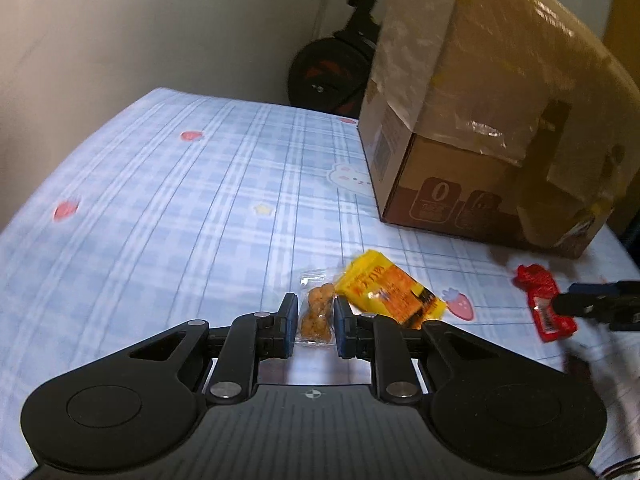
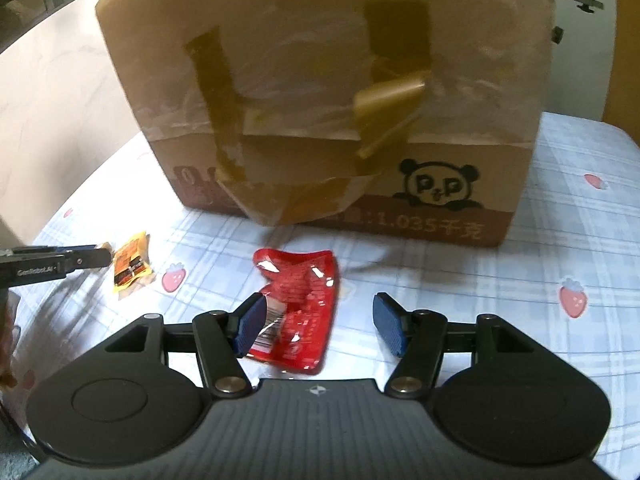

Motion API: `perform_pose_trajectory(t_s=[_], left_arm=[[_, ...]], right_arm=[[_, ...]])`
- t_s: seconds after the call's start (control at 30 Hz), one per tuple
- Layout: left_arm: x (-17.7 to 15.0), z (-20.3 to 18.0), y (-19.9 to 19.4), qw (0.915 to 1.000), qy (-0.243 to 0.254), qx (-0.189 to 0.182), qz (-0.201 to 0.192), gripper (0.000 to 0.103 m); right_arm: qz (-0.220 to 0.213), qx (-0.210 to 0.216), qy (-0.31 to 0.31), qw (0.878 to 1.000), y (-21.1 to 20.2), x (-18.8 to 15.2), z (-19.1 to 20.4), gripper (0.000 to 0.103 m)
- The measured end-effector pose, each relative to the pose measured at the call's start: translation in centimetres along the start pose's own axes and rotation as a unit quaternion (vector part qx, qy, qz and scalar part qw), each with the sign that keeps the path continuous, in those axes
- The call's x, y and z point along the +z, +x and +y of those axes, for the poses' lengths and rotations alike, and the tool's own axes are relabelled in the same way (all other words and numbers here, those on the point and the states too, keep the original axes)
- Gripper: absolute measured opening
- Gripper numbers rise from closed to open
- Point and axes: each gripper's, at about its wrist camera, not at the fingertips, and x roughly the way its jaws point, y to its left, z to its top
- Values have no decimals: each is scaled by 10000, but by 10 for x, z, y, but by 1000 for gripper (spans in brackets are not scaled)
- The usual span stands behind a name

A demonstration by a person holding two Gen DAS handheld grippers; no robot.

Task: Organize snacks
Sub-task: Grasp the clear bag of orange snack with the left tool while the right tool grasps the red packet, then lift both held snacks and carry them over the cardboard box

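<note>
My left gripper (image 1: pixel 316 316) is shut on a clear packet of brown biscuit (image 1: pixel 318 312), low over the blue checked tablecloth (image 1: pixel 160 200). A yellow snack packet (image 1: pixel 390 294) lies just right of it and also shows in the right wrist view (image 2: pixel 130 266). My right gripper (image 2: pixel 320 322) is open with its jaws wide apart over a red snack packet (image 2: pixel 302 304), which lies on the cloth between the pads, nearer the left one. The red packet also shows in the left wrist view (image 1: pixel 544 304). A taped cardboard box (image 2: pixel 320 92) stands behind the snacks.
The cardboard box (image 1: pixel 480 112) fills the back right of the table. A black round object (image 1: pixel 328 72) stands beyond the table's far edge by the wall. The left gripper's tip (image 2: pixel 60 262) shows at the left of the right wrist view.
</note>
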Motion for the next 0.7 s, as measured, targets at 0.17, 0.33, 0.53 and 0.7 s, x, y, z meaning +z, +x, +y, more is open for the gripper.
perform_pose_trajectory(t_s=[0.17, 0.33, 0.53, 0.7], left_arm=[[-9, -5, -7, 10000, -91, 30, -25, 20], [-12, -7, -9, 10000, -76, 34, -20, 20], [-15, -16, -10, 9999, 53, 130, -32, 20], [-18, -20, -13, 10000, -2, 36, 9, 20]], right_arm=[[15, -53, -233, 9997, 15, 8, 15, 62], [-54, -282, -722, 9970, 30, 8, 32, 70], [-238, -292, -967, 9946, 26, -2, 31, 60], [-264, -155, -677, 9972, 14, -5, 19, 51]])
